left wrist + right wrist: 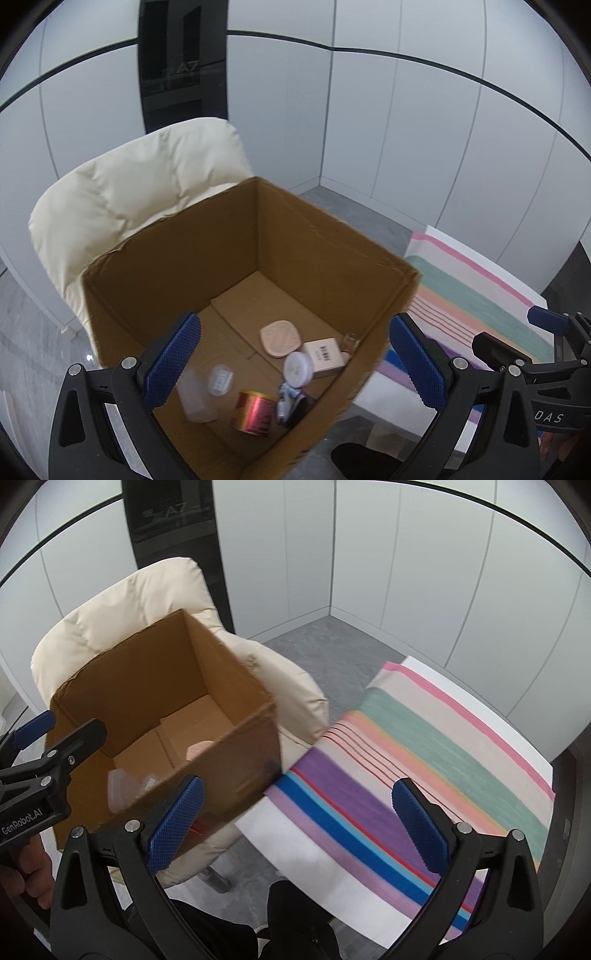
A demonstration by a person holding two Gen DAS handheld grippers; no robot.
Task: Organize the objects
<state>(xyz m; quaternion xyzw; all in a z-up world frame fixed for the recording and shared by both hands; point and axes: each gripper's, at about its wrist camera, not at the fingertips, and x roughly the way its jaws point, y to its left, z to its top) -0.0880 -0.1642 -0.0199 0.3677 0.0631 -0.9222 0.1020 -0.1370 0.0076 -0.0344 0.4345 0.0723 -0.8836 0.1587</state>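
Observation:
An open cardboard box [303,236] [155,672] rests on a cream padded chair [122,192] [303,698]. On its floor lie a red can [255,408], a translucent plastic container [195,395], a white round jar [298,368], a pink compact [279,338], a small beige carton [325,354] and small dark items [295,402]. My left gripper [295,363] hangs open above the box with nothing between its fingers. My right gripper [295,823] is open and empty, hovering over the gap between the box's corner and the striped cloth [424,760].
The striped cloth [476,306] covers a white table [332,882] to the right of the chair. Grey floor and white wall panels surround the scene, with a dark door panel [181,66] behind the chair. The person's dark trousers [295,923] show at the bottom.

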